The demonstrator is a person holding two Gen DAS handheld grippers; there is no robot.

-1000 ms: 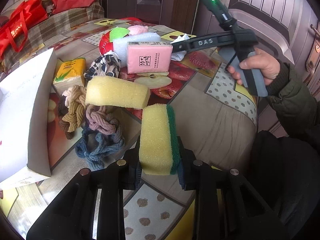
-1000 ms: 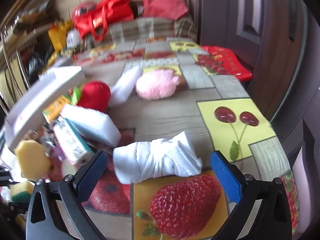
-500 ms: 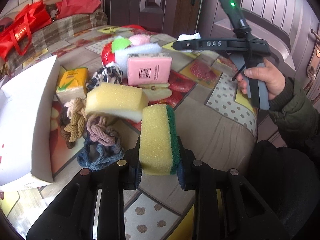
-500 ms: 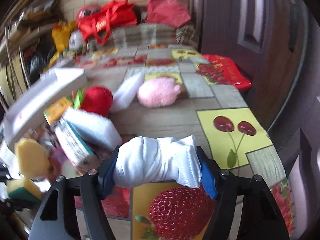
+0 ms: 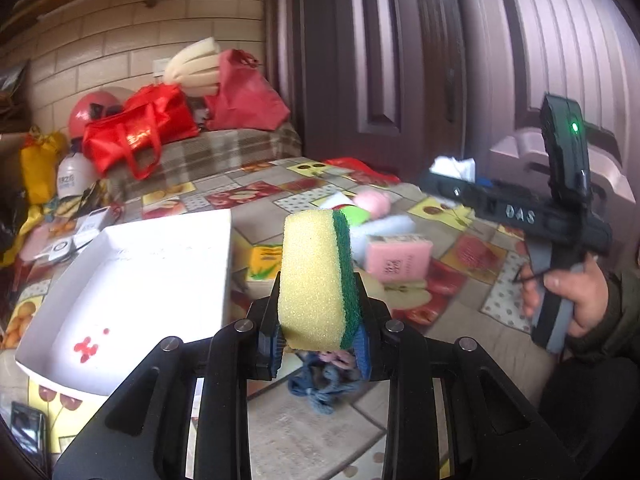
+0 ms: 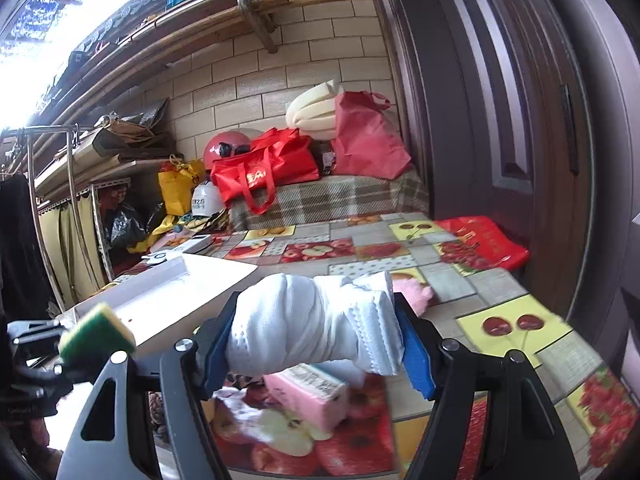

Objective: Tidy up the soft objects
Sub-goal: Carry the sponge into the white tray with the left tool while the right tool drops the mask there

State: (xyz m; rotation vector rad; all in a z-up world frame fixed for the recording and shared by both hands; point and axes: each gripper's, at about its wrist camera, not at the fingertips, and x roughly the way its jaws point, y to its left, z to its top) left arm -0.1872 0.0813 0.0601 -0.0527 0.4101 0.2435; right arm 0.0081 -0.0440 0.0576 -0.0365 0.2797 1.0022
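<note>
a: where is the sponge (image 5: 318, 280)?
b: upright between the left claw (image 5: 320, 346) pads, clamped, above the table (image 5: 296, 432).
a: and the right claw (image 6: 316, 344)?
b: its jaws have just closed onto the rolled white cloth (image 6: 316, 320), held crosswise, lifted beside the white box (image 6: 176, 292).

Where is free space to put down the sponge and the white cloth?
The white tray is bare inside. Tablecloth between tray and red bags is mostly open too. It is crowded beside the tray's right edge: pink tissue pack, yellow pack, scrunchies.
</note>
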